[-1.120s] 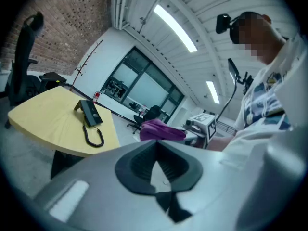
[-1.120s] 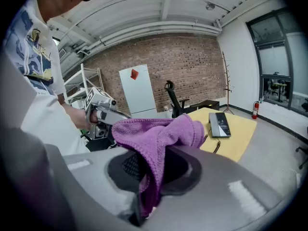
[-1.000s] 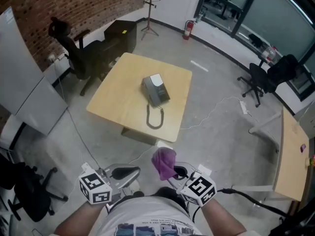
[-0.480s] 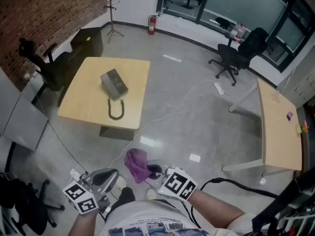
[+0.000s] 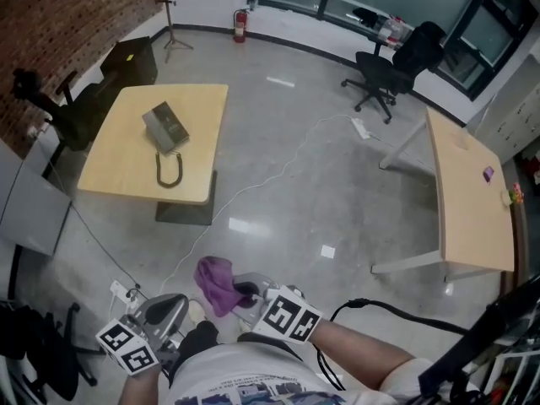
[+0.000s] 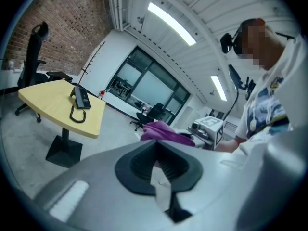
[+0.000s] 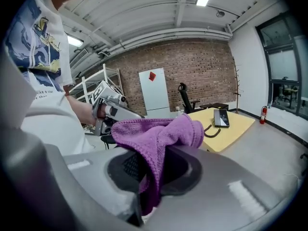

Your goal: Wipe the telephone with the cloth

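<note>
A grey telephone (image 5: 165,126) with a black coiled cord (image 5: 168,170) lies on a square yellow table (image 5: 126,180) at the far left of the head view, well away from both grippers. The telephone (image 6: 81,97) also shows in the left gripper view, and the telephone (image 7: 221,118) in the right gripper view. My right gripper (image 5: 245,291) is shut on a purple cloth (image 5: 216,283), which bunches up above its jaws; the cloth (image 7: 156,137) fills the middle of the right gripper view. My left gripper (image 5: 170,306) is shut and holds nothing, close beside the right one near my body.
A long yellow desk (image 5: 466,199) stands at the right. Black office chairs (image 5: 390,62) stand at the back, another (image 5: 59,104) beside the table by the brick wall. A white cable (image 5: 278,171) runs across the grey floor. A black cable trails from my right gripper.
The view has swung to the right: the table with the telephone slid from the middle to the far left. Both grippers stay low near my body, the cloth still gripped.
</note>
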`<state>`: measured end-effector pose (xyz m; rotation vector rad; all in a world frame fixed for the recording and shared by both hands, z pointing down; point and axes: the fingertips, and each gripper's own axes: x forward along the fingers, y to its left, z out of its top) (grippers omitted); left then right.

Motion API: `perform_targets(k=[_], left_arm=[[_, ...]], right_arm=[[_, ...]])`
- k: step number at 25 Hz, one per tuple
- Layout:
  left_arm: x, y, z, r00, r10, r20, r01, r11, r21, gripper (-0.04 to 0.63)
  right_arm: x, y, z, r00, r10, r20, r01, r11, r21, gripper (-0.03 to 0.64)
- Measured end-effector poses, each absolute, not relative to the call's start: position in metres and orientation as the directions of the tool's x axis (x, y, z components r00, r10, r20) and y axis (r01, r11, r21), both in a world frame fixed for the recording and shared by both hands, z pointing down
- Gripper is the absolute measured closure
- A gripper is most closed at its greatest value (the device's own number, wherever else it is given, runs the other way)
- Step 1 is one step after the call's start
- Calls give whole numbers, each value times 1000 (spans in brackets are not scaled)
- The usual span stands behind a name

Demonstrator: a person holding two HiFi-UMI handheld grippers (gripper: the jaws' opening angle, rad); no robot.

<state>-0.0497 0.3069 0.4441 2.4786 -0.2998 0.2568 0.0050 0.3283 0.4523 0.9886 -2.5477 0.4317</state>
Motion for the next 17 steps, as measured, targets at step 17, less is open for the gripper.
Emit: perform_targets(k=[17], left_arm=[[-74, 286, 432, 971, -66, 228, -188, -802, 567, 591]], right_arm=[[-34, 305, 436, -655, -618, 434, -727, 673, -137, 574]])
